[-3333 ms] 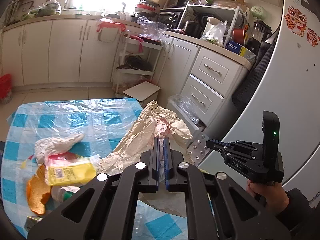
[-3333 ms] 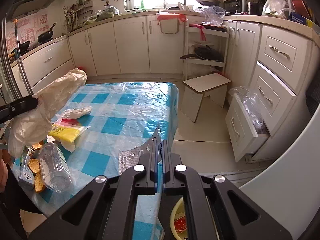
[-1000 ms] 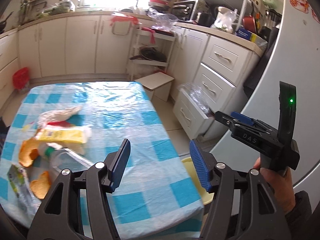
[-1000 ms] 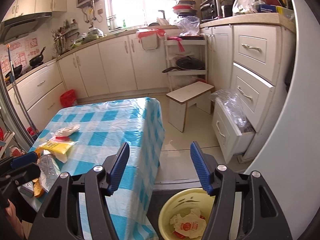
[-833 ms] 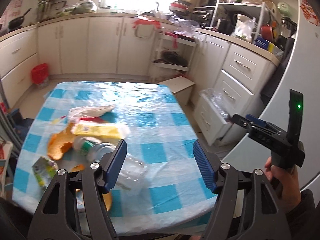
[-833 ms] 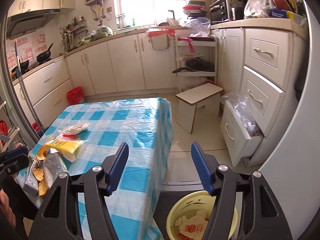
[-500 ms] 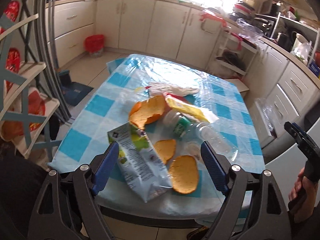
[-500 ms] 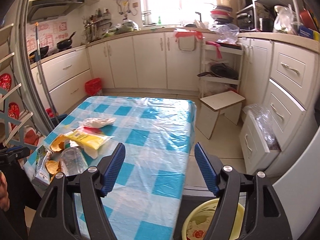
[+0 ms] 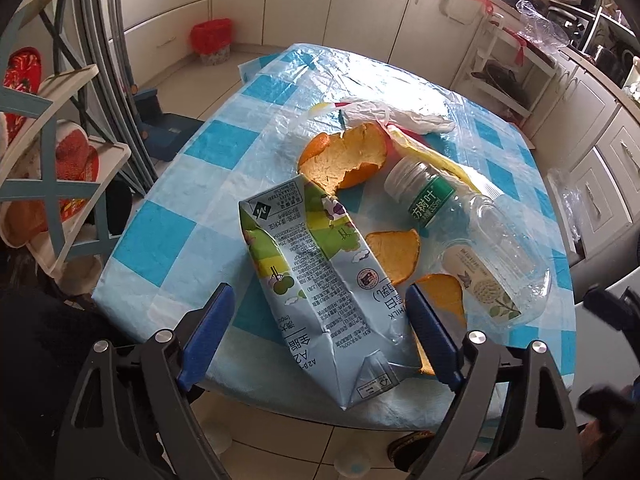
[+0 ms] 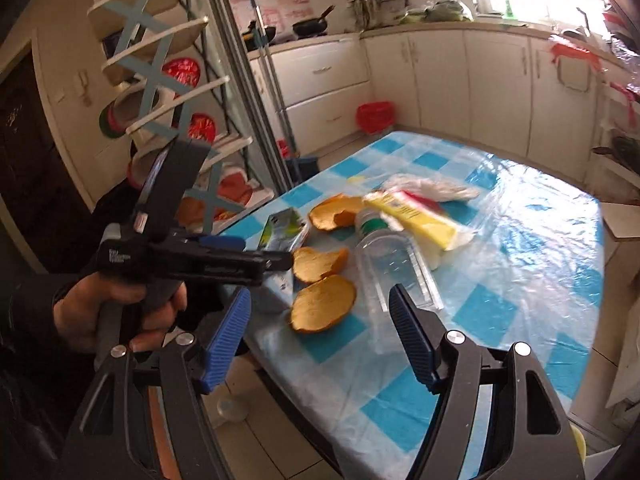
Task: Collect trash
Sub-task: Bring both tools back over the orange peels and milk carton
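A flattened milk carton (image 9: 320, 280) lies at the near edge of the blue-checked table (image 9: 180, 236). My left gripper (image 9: 318, 334) is open, its jaws either side of the carton's near end. Orange peels (image 9: 344, 160) and a clear plastic bottle (image 9: 476, 248) lie beside the carton. A yellow packet (image 10: 412, 216) and a crumpled white bag (image 10: 432, 190) lie further back. My right gripper (image 10: 320, 332) is open and empty over the table's near corner, just short of an orange peel (image 10: 322, 304). The left gripper (image 10: 224, 258) shows in the right wrist view too.
A shoe rack (image 9: 48, 128) stands left of the table. A red bin (image 10: 374, 116) sits by the white cabinets (image 10: 440, 80). A yellow bucket rim (image 10: 578, 446) shows at the lower right. Drawers (image 9: 600, 184) stand to the right.
Both grippers swung left toward the trash pile. The left one came down close over the milk carton. The right one moved from the table's right side to its near corner.
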`<state>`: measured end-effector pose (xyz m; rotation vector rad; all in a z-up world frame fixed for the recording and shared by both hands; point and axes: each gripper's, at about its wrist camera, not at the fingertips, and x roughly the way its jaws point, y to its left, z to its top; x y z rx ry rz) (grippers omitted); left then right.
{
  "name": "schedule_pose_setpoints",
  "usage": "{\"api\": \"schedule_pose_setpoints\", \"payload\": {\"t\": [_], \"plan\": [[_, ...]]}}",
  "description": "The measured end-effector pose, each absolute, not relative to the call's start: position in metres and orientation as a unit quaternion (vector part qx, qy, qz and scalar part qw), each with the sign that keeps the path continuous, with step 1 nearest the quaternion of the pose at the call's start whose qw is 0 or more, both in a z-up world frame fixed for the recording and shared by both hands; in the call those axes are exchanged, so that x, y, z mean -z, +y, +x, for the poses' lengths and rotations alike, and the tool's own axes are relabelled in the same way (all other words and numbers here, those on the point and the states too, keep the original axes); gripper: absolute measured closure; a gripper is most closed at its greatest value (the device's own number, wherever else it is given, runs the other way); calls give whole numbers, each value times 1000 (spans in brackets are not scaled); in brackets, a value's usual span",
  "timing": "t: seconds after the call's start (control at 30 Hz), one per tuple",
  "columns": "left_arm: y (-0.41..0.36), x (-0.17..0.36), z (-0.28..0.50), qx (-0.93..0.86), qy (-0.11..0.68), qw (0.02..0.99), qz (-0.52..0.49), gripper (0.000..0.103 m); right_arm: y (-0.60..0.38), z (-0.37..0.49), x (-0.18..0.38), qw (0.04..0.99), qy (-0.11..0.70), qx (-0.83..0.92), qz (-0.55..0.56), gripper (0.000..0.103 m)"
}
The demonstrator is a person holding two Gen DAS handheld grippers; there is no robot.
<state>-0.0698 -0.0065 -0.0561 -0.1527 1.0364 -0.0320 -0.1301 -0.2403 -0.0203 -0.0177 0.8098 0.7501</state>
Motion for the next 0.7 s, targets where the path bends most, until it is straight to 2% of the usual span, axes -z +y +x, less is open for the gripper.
{"api": "schedule_pose_setpoints", "payload": {"t": [0.33, 0.7], "plan": [[2, 64, -62, 9, 495, 866, -63, 20, -212, -116, 62, 822, 453, -345, 0, 34], [33, 64, -53, -6, 487, 871, -70, 20, -212, -93, 78, 833, 474, -285, 10, 34]]}}
